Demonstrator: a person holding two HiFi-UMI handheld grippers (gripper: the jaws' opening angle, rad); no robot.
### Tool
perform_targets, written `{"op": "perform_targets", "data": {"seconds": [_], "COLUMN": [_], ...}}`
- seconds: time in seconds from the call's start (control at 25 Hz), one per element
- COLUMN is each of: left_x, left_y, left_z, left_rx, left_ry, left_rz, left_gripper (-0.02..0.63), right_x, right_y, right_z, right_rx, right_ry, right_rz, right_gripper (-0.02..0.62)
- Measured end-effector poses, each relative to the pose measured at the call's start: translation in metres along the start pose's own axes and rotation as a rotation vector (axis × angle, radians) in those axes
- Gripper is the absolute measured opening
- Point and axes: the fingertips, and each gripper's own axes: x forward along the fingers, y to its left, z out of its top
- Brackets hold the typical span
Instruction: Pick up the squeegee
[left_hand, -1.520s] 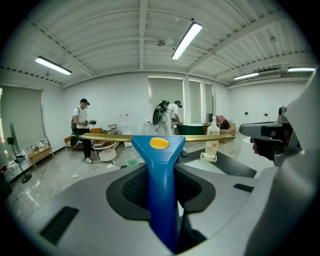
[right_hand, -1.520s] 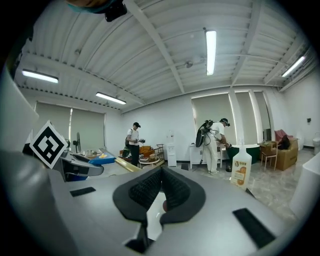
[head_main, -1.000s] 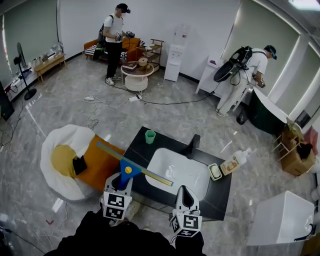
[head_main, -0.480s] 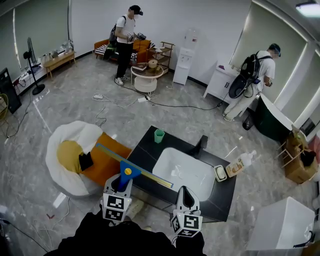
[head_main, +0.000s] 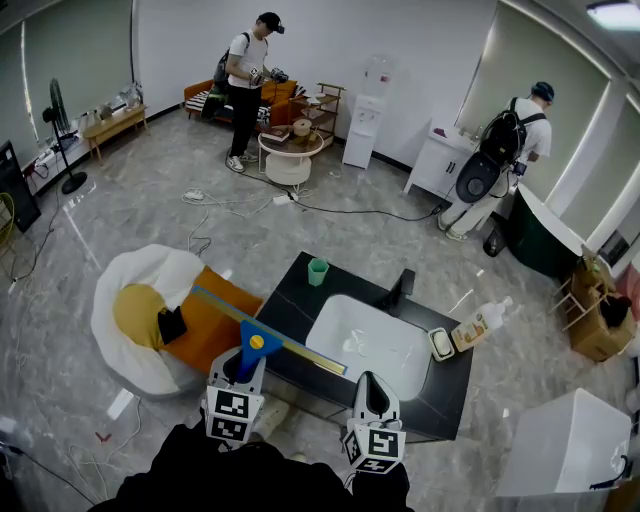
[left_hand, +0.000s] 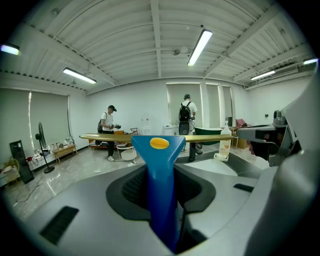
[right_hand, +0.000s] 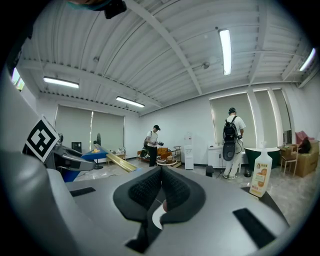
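Gripping is done at the blue handle: the squeegee is clamped in the left gripper, its blade crosswise just ahead. The right gripper is closed, empty. The squeegee is judged light and stiff; the long blade may lever.

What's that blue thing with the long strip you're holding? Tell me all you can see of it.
A squeegee: a blue, plastic-looking handle widening into a triangular head with a yellow oval spot, topped by a long yellowish blade bar. The left gripper has its jaws closed on the handle, holding it in the air, blade end away from the person. In the head view the blade runs diagonally over the near left edge of the black counter. Nothing else seems to touch it.
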Motion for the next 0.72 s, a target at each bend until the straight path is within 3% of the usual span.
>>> {"op": "perform_targets", "data": {"seconds": [0.72], "left_x": [0.0000], "left_y": [0.0018], "left_z": [-0.0014], "left_rx": [-0.006], "left_ry": [0.000], "left_rz": [-0.005], "left_gripper": [0.129], "right_x": [-0.0006], "right_y": [0.0028], "right_z": [-0.0014], "right_rx": [-0.003], "right_ry": [0.004], "right_rz": [-0.005], "right_gripper": [0.014]}}
